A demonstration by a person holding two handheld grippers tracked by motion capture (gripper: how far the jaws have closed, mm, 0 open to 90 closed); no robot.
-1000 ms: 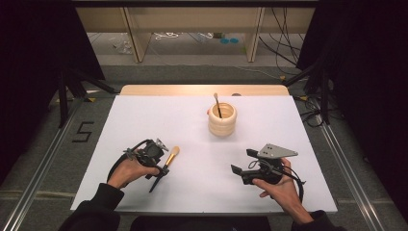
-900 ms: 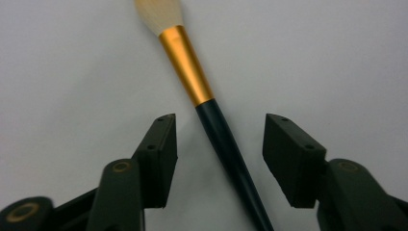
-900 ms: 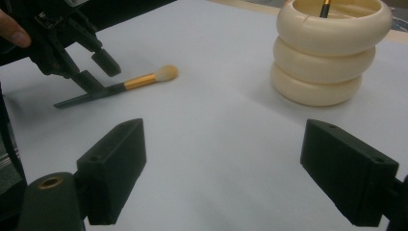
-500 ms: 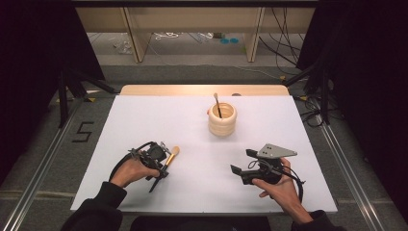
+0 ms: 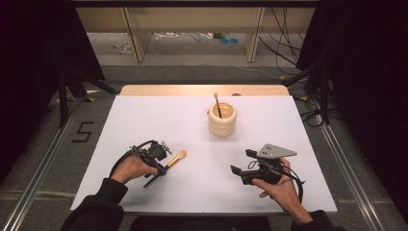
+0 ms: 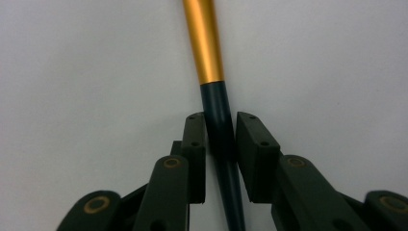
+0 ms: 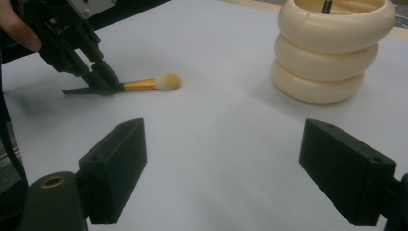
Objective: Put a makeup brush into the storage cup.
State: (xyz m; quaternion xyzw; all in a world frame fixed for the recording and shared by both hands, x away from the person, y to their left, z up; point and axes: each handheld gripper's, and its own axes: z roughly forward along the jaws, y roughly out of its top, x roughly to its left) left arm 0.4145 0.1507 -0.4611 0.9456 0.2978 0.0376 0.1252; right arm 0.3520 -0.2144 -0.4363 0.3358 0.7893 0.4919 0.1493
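Left hand-held gripper [image 5: 161, 166] sits low on the white desk [image 5: 144, 120], and its jaws have just been closing in on the makeup brush [image 5: 175, 158]; the pads now pinch the dark handle just below the gold ferrule. The brush lies flat, fluffy tip pointing toward the middle of the desk. Farther back in the middle stands a cream ribbed holder [image 5: 222, 119] with another brush [image 5: 217, 105] upright in it. Right hand-held gripper [image 5: 242, 161] hangs wide open, nothing between its jaws.

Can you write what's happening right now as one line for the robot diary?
left gripper: just closed on brush handle, brush on table | right gripper: open, empty | holder: upright
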